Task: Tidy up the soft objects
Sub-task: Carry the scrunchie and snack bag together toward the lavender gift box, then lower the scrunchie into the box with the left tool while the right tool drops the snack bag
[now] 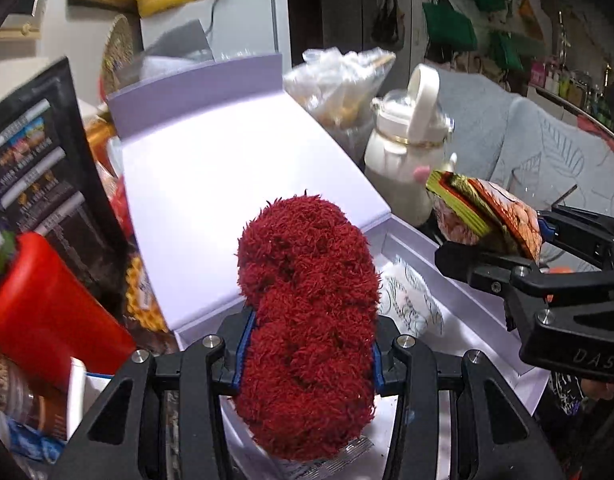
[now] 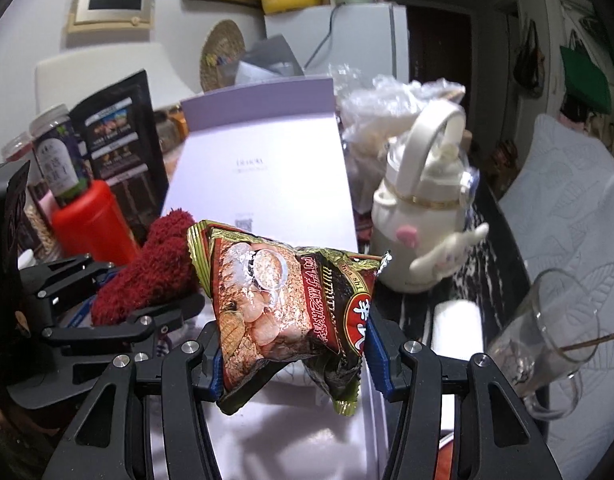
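My left gripper (image 1: 307, 356) is shut on a fluffy dark red yarn skein (image 1: 307, 312), held upright over the open lilac box (image 1: 479, 308); it also shows in the right wrist view (image 2: 155, 268). My right gripper (image 2: 293, 354) is shut on a snack packet (image 2: 283, 304) printed with oats, held above the box's right side; it also shows in the left wrist view (image 1: 487, 212). A white patterned pouch (image 1: 411, 304) lies inside the box. The box lid (image 1: 227, 184) stands open behind.
A red canister (image 1: 47, 304) and a black printed bag (image 1: 39, 160) stand at the left. A cream kettle-shaped bottle (image 2: 423, 208), a glass mug (image 2: 547, 340) and plastic bags (image 1: 339, 80) crowd the right. A grey quilted cushion (image 2: 579, 208) lies beyond.
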A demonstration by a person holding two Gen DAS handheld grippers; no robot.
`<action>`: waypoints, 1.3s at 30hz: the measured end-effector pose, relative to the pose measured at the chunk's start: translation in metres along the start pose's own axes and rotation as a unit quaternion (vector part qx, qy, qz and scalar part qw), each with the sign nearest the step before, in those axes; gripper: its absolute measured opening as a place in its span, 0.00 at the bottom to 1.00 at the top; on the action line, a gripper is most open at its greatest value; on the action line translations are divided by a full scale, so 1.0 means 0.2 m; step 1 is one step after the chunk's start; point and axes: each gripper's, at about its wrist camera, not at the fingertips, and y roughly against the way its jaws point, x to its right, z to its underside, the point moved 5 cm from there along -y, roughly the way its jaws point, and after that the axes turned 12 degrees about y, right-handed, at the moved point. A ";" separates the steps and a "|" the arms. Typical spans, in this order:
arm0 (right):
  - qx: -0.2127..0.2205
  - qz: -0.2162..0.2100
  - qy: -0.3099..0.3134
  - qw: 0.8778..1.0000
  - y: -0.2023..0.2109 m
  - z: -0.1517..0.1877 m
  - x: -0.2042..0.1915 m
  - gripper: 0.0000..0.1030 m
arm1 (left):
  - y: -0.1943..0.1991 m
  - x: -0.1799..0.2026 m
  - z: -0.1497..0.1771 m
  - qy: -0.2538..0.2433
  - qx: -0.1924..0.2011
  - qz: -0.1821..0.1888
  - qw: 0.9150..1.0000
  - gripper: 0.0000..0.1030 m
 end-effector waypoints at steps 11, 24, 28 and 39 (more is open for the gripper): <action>-0.029 0.015 -0.010 0.999 -0.10 0.06 0.05 0.52 | -0.13 -0.01 0.08 0.019 -0.061 0.014 0.998 0.42; -0.071 0.015 -0.009 0.997 -0.24 0.14 0.04 0.52 | -0.21 0.00 0.13 0.008 -0.105 -0.004 0.994 0.43; -0.076 0.020 0.001 0.997 -0.25 0.15 0.03 0.53 | -0.22 0.03 0.14 -0.012 -0.111 -0.022 0.994 0.44; -0.081 0.012 -0.004 0.997 -0.24 0.15 0.04 0.53 | -0.25 0.10 0.15 -0.024 -0.121 -0.032 0.992 0.63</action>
